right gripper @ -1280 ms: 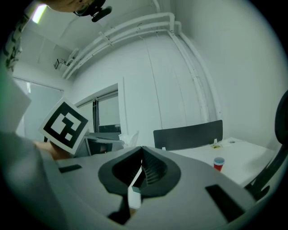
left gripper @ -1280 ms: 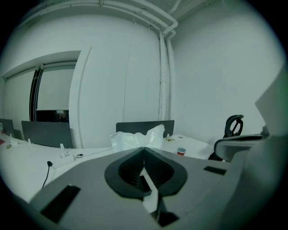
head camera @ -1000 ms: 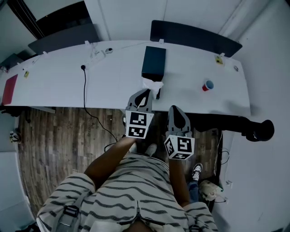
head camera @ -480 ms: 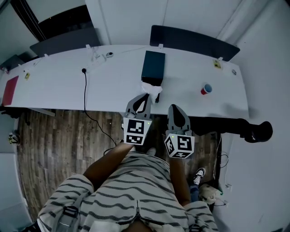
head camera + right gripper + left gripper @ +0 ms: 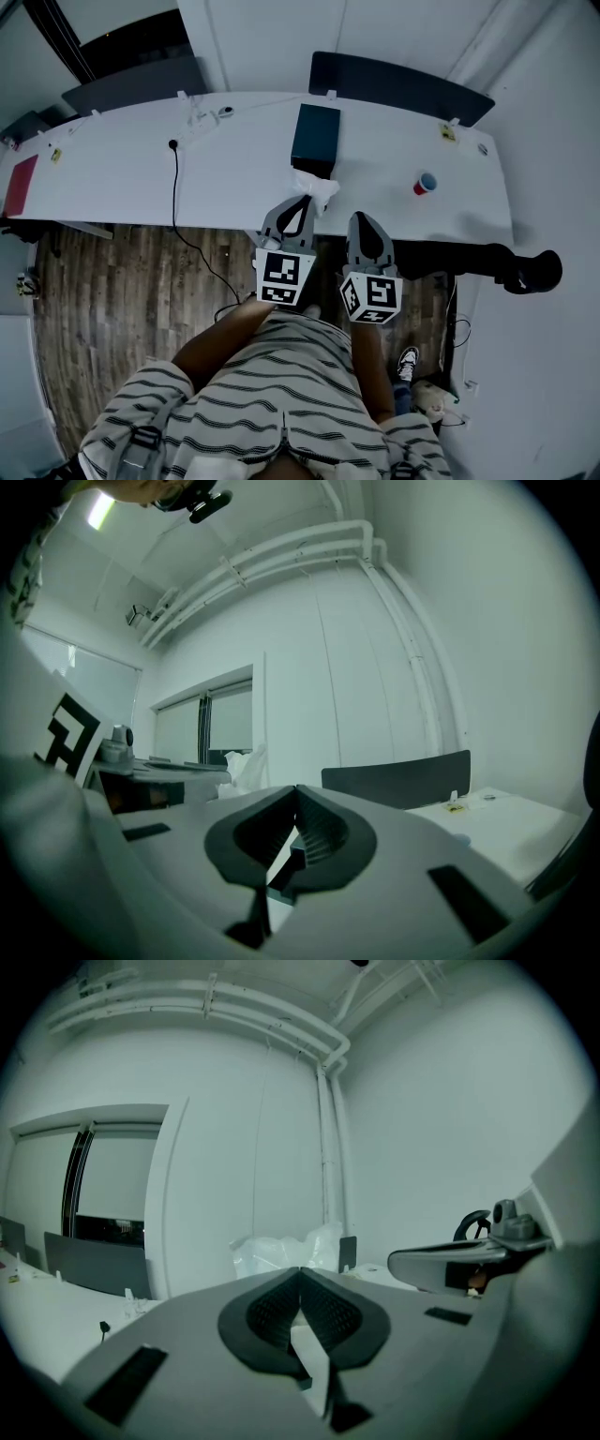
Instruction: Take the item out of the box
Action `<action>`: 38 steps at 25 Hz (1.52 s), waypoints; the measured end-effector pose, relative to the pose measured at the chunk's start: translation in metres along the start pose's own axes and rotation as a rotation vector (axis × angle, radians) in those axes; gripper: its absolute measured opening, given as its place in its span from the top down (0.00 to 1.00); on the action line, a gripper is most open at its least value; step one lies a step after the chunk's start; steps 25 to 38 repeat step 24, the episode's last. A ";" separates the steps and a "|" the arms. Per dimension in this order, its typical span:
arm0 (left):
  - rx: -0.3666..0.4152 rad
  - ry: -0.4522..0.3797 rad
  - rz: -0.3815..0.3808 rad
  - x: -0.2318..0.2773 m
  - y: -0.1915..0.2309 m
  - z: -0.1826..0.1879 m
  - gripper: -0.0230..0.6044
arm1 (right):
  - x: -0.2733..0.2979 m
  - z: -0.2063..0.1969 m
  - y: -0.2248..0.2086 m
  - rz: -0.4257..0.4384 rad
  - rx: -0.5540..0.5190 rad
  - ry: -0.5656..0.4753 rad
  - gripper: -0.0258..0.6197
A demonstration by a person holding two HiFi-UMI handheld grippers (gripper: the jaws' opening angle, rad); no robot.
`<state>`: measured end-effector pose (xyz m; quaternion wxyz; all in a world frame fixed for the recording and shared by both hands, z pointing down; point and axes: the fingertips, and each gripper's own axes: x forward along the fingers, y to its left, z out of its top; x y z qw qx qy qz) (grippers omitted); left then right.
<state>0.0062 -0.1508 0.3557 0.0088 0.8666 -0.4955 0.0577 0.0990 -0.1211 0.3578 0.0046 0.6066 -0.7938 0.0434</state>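
The dark blue box [image 5: 317,137] lies on the long white table [image 5: 141,178], its long side running away from the person in the striped shirt [image 5: 253,394]. At the box's near end, right up against it, sits the item: a crumpled white plastic bag [image 5: 317,185]. From here I can't say whether any of it is inside the box.

The left gripper [image 5: 302,200] reaches to the near side of that bag. Its jaws are pressed together at the tips and pinch the bag's plastic, which bunches up just past them in the left gripper view. The right gripper [image 5: 363,218] hangs to the right of the bag and nearer the person than the box, off the table's near edge. Its jaws are closed on each other with nothing between them.

Well to the right of the box stands a red cup [image 5: 426,184]. To the box's left a black cable [image 5: 175,192] runs across the tabletop and drops over the near edge.
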 end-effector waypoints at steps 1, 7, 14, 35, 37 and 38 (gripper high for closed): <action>0.001 -0.001 0.000 -0.001 -0.002 0.000 0.92 | -0.001 0.000 0.000 -0.001 0.000 -0.001 0.93; 0.010 -0.011 0.000 -0.004 -0.010 0.001 0.92 | -0.003 0.001 -0.006 -0.011 0.004 -0.007 0.93; 0.012 -0.017 0.007 -0.004 -0.008 0.002 0.92 | -0.001 0.001 -0.008 -0.013 0.008 -0.013 0.93; 0.017 -0.021 0.008 0.000 -0.009 -0.001 0.92 | 0.001 -0.001 -0.013 -0.016 0.009 -0.018 0.93; 0.017 -0.021 0.008 0.000 -0.009 -0.001 0.92 | 0.001 -0.001 -0.013 -0.016 0.009 -0.018 0.93; 0.017 -0.021 0.008 0.000 -0.009 -0.001 0.92 | 0.001 -0.001 -0.013 -0.016 0.009 -0.018 0.93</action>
